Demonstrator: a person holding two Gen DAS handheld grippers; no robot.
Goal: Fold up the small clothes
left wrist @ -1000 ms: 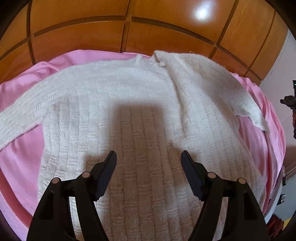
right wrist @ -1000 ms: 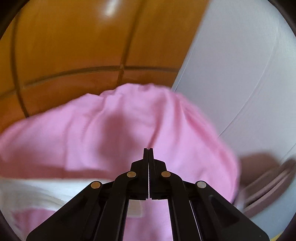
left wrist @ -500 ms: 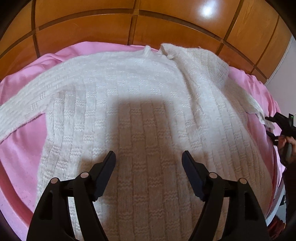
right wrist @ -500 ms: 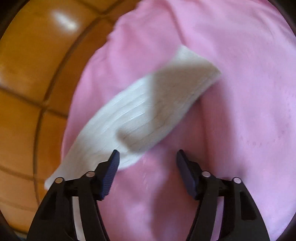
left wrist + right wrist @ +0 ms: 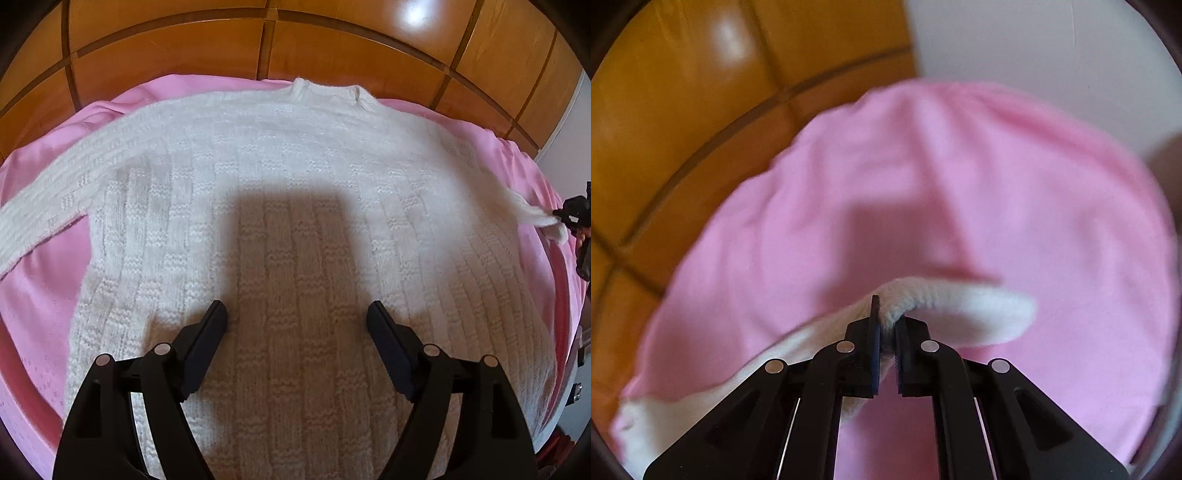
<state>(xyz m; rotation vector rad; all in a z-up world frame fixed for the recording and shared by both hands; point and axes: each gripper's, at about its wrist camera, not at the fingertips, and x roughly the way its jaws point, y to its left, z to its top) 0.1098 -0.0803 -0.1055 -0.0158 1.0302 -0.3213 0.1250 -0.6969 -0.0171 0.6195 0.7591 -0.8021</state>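
Note:
A white knitted sweater (image 5: 295,192) lies flat on a pink sheet (image 5: 37,295), collar at the far side, its left sleeve (image 5: 55,192) stretched out to the left. My left gripper (image 5: 297,317) is open and empty, just above the sweater's lower body. My right gripper (image 5: 886,325) is shut on the end of the right sleeve (image 5: 960,310), held over the pink sheet (image 5: 886,184). In the left wrist view the right gripper (image 5: 570,214) shows at the right edge, pulling the sleeve cuff (image 5: 539,218) outward.
Wooden panelled doors (image 5: 332,55) stand behind the bed, also in the right wrist view (image 5: 683,110). A white wall (image 5: 1034,44) is at the far right. The bed's edge drops off at the right (image 5: 569,350).
My right gripper was open over the sleeve half a second ago; it has shut on the sleeve end and drawn it out to the right. The sweater's right side now lies unfolded. The left gripper stayed open.

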